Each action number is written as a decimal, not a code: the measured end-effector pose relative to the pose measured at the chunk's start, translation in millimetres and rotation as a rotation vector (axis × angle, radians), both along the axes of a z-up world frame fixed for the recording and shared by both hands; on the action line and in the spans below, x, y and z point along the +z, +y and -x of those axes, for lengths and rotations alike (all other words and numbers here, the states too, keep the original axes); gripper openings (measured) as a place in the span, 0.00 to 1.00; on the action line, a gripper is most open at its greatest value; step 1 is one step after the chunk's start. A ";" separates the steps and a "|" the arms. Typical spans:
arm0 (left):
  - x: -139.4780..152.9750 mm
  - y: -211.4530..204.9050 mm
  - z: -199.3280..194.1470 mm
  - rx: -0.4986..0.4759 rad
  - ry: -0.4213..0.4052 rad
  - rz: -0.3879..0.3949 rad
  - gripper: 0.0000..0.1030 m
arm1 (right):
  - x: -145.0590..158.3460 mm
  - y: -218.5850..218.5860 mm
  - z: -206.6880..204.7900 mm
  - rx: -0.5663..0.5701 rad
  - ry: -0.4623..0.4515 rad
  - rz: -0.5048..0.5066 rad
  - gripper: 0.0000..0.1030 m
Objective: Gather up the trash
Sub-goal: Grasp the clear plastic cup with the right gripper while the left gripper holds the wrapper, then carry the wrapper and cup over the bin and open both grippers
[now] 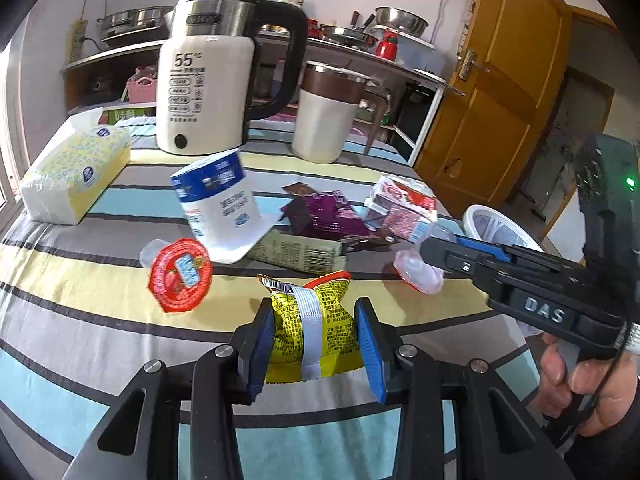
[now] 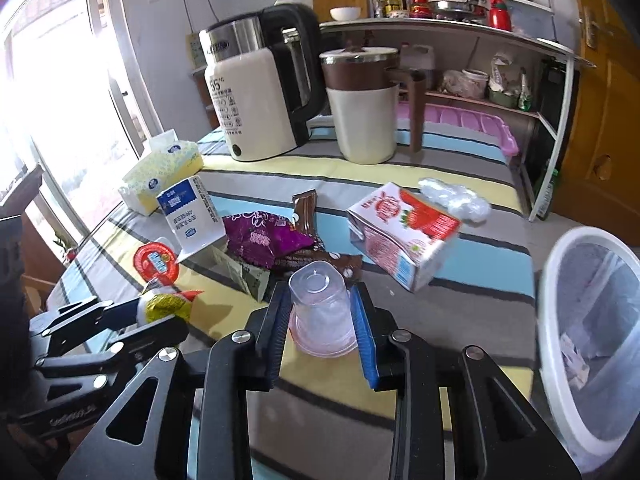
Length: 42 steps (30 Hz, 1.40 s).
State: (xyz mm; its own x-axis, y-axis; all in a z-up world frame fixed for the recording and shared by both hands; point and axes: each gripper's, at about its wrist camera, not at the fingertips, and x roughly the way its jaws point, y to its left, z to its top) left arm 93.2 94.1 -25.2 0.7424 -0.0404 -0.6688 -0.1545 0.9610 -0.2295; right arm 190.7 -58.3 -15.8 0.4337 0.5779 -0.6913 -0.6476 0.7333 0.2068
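Trash lies scattered across a striped tablecloth (image 1: pixel 120 320). Left gripper (image 1: pixel 316 340) angles downward over the near edge, its blue pads pressed against both sides of a yellow snack packet (image 1: pixel 312 332); the packet's long axis runs away from the camera, its crimped orange end pointing toward the table's middle. Right gripper (image 2: pixel 322 312) also tilts downward, held by a hand (image 1: pixel 580 380) at the right of the left view. Its jaws stand partly closed around a clear plastic cup (image 2: pixel 320 304) that sits upside down, base up; the pads look to be touching its sides.

Beyond them lie a red-lidded jelly cup (image 1: pixel 180 276), a tilted blue-and-white carton (image 1: pixel 224 208), a purple wrapper (image 1: pixel 328 216), a brown wrapper (image 2: pixel 308 208), a green printed packet (image 1: pixel 296 256) and a red-and-white juice carton (image 2: pixel 404 228) with crumpled clear plastic (image 2: pixel 456 196) just behind it. Farther back stand a kettle (image 1: pixel 208 76), a cream jug (image 1: pixel 324 116) and a tissue pack (image 1: pixel 76 176). A white bin (image 2: pixel 592 344) lined with a bag sits beside the table's right edge.
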 end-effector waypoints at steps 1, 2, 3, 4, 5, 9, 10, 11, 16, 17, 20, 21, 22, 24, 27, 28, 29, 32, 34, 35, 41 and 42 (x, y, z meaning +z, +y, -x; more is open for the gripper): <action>0.5 -3.2 -0.6 -0.007 -0.001 -0.002 0.39 | 0.9 -3.2 1.3 -0.004 0.000 -0.003 0.31; 1.5 -7.3 -1.4 -0.016 -0.002 -0.004 0.39 | 2.1 -11.0 4.2 -0.014 0.001 -0.010 0.31; 2.2 -10.8 -2.2 -0.023 -0.003 -0.006 0.39 | 2.7 -15.0 5.7 -0.019 0.003 -0.015 0.31; 3.2 -15.6 -3.0 -0.033 -0.004 -0.009 0.39 | 3.5 -21.6 7.8 -0.029 0.006 -0.021 0.31; 4.3 -20.6 -3.8 -0.044 -0.005 -0.011 0.39 | 4.4 -27.6 9.6 -0.039 0.005 -0.025 0.31; 9.5 -39.9 -8.4 -0.085 -0.011 -0.021 0.39 | 9.1 -54.9 15.6 -0.085 -0.003 -0.038 0.31; 11.4 -45.9 -10.4 -0.100 -0.016 -0.023 0.39 | 10.3 -61.7 16.3 -0.099 -0.005 -0.040 0.31; 12.9 -51.0 -12.2 -0.114 -0.020 -0.024 0.39 | 11.2 -66.8 16.6 -0.107 -0.007 -0.043 0.31; 20.2 -82.1 -25.7 -0.186 -0.038 -0.039 0.39 | 17.0 -104.6 15.9 -0.187 -0.023 -0.053 0.31; 21.7 -88.6 -29.0 -0.203 -0.042 -0.041 0.39 | 18.4 -113.0 15.3 -0.206 -0.028 -0.055 0.31; 25.7 -109.1 -39.3 -0.254 -0.054 -0.043 0.39 | 22.0 -132.9 13.3 -0.249 -0.040 -0.059 0.31; 26.9 -115.9 -42.6 -0.270 -0.059 -0.047 0.39 | 23.3 -140.9 12.2 -0.268 -0.044 -0.060 0.31; 28.1 -121.6 -45.6 -0.283 -0.062 -0.049 0.39 | 24.0 -147.2 11.1 -0.282 -0.047 -0.060 0.31; 29.7 -133.3 -52.3 -0.312 -0.067 -0.048 0.39 | 24.9 -161.0 8.8 -0.312 -0.050 -0.061 0.31; 30.9 -149.7 -63.2 -0.352 -0.072 -0.050 0.39 | 24.4 -183.7 4.2 -0.360 -0.050 -0.063 0.31; 31.0 -155.4 -67.2 -0.365 -0.073 -0.049 0.39 | 23.9 -188.5 3.3 -0.371 -0.050 -0.063 0.31; 30.8 -160.1 -70.2 -0.376 -0.073 -0.047 0.39 | 22.9 -194.8 1.9 -0.385 -0.049 -0.062 0.31; 29.4 -174.9 -82.5 -0.409 -0.070 -0.039 0.39 | 20.0 -207.8 -1.2 -0.416 -0.044 -0.061 0.31; 28.8 -183.2 -89.6 -0.424 -0.067 -0.038 0.39 | 17.0 -216.1 -4.4 -0.436 -0.039 -0.057 0.31; 27.5 -187.6 -92.0 -0.434 -0.067 -0.036 0.39 | 15.5 -220.5 -6.2 -0.446 -0.036 -0.056 0.31; 18.3 -209.8 -115.8 -0.486 -0.043 -0.028 0.39 | 7.2 -234.1 -15.8 -0.479 -0.021 -0.045 0.31; 15.6 -213.7 -120.1 -0.493 -0.036 -0.025 0.39 | 5.5 -236.5 -17.4 -0.483 -0.020 -0.042 0.31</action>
